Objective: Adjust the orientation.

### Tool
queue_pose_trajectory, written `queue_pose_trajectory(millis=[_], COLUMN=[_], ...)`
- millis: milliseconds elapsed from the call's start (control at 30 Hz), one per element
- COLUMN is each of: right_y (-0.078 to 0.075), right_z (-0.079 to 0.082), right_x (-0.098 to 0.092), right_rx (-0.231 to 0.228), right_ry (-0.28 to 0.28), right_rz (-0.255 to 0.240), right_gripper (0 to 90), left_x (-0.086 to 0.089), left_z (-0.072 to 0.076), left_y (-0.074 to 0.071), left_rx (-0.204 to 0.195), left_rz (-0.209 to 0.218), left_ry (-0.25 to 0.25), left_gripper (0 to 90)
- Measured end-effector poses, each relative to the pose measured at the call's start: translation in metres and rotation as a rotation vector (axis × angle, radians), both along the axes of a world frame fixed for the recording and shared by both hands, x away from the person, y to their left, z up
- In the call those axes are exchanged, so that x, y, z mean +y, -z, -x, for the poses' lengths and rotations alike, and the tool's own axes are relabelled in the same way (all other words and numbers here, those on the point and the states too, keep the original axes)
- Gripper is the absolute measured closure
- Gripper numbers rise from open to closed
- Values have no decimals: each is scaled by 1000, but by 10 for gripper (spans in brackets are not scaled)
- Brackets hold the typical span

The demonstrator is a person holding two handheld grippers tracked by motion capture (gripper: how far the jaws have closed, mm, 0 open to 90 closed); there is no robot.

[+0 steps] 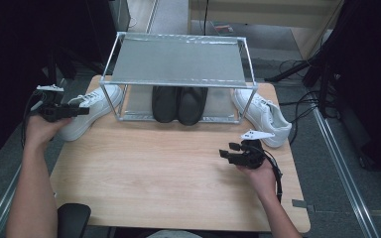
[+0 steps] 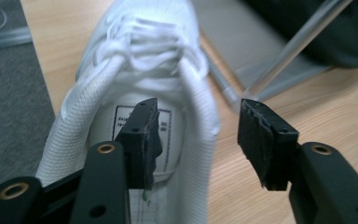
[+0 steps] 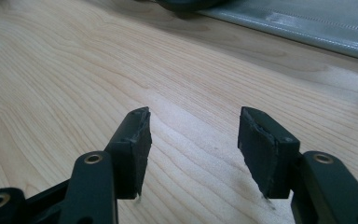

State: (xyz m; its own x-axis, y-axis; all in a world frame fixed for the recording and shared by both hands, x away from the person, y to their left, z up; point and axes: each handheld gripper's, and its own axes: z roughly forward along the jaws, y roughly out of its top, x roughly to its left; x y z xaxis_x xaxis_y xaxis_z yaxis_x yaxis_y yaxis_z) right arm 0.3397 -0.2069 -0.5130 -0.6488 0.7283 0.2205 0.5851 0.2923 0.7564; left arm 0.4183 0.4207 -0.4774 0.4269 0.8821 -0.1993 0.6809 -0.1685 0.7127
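Observation:
A white sneaker [image 1: 96, 101] lies at the table's left edge, toe toward the rack. My left gripper [image 1: 82, 110] reaches it at the heel end. In the left gripper view the jaws stand apart around the sneaker's [image 2: 140, 42] side wall: one jaw is inside the shoe opening, the other outside over the wood. The pads of the left gripper [image 2: 198, 109] do not press on the wall. My right gripper [image 1: 228, 150] hovers open over bare wood at the front right, and the right gripper [image 3: 193, 114] holds nothing.
A metal two-level rack [image 1: 178, 62] stands at the back of the wooden table [image 1: 154, 173], with a pair of black shoes [image 1: 178, 104] on its lower shelf [image 3: 307, 23]. A second white sneaker [image 1: 265, 116] lies right of the rack. Dark stands and cables flank the table.

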Motion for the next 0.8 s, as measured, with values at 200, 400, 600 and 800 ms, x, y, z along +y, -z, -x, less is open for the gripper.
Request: queue_pose_trajectory(millis=[200,400,600,800], right_y=[1,1,2,2], right_z=[0,-1,-1,-2], right_x=[-2,-1,-1,0], right_rx=[4,3,7,9], right_ry=[7,5,5,4], right_rz=[1,-3,-5,-10], right_gripper=[454,454,458,458], left_x=[-5,-5,-5,-2], left_z=[-4,-3,-2,4], left_y=[3,3,1,-13], left_rx=[7,-3,3,-37], left_rz=[-32,-23,-22,3], left_ry=[22,33,31,-10], left_gripper=[648,788,811,818])
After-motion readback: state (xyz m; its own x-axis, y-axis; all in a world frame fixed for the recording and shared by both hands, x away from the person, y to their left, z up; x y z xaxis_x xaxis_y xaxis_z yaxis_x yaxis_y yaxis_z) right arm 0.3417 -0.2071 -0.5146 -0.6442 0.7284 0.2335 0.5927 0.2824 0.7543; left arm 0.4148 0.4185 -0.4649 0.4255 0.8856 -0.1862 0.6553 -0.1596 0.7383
